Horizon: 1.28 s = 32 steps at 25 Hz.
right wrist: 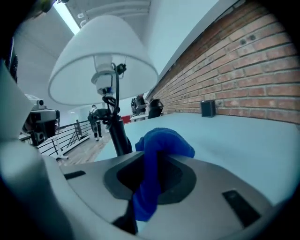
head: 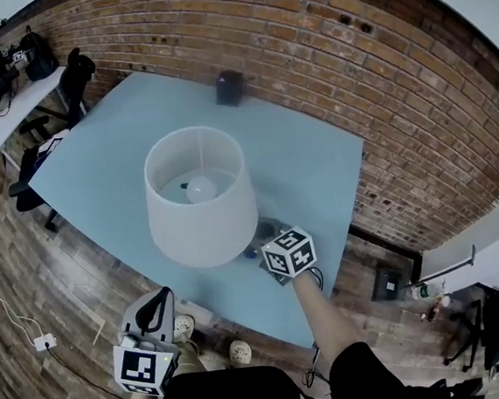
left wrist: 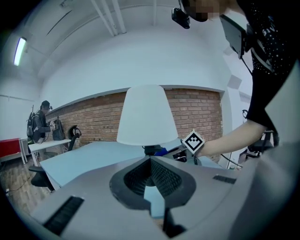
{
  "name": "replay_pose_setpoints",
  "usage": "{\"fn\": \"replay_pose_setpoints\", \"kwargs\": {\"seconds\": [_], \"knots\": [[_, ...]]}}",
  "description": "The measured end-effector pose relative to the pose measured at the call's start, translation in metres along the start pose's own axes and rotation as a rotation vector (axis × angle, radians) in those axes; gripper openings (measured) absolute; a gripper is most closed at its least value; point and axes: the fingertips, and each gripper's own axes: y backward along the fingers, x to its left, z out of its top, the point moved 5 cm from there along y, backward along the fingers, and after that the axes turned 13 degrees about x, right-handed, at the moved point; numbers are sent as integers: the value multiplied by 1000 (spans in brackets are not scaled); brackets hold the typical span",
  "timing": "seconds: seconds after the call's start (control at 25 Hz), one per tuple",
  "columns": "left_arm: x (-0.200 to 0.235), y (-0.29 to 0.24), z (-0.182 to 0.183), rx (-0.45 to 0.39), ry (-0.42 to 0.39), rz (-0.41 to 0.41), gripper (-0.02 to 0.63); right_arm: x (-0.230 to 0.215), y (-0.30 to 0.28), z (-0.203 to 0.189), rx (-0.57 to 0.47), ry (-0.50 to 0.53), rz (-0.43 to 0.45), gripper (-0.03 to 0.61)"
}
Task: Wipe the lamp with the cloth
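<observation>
A brick wall (head: 397,92) backs the blue table (head: 308,171) on seemingly wooden floor (head: 30,285).

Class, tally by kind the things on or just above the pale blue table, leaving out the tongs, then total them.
White-shaded table lamp: 1
Blue cloth: 1
Small dark box: 1
Total: 3

Looking down from the head view, the lampshade (head: 201,199) totally covers the stand and the jaws of the right gripper (head: 276,244). Can't really tell what the dark box (head: 229,88) by the wall is, way too small.
</observation>
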Motion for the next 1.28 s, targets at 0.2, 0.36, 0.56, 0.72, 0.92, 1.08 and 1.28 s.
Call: {"fn": "replay_pose_setpoints", "kwargs": {"seconds": [0.2, 0.36, 0.56, 0.72, 0.92, 1.08, 1.28], "knots": [[-15, -6, 15, -62, 11, -47, 9, 4, 84, 7, -124, -49, -247, 61], [-35, -16, 20, -101, 18, -84, 9, 21, 149, 5, -227, -93, -400, 61], [-54, -19, 13, -112, 5, -116, 9, 55, 181, -21, -270, -126, -581, 61], [-58, -16, 5, -103, 28, -106, 9, 63, 193, -31, -268, -136, -601, 61], [-58, -9, 5, -105, 25, -92, 9, 67, 201, -32, -298, -147, -598, 60], [-57, -2, 1, -97, 28, -77, 8, 71, 197, -33, -312, -158, -572, 60], [-48, 2, 0, -100, 38, -59, 8, 78, 191, -30, -302, -134, -563, 60]]}}
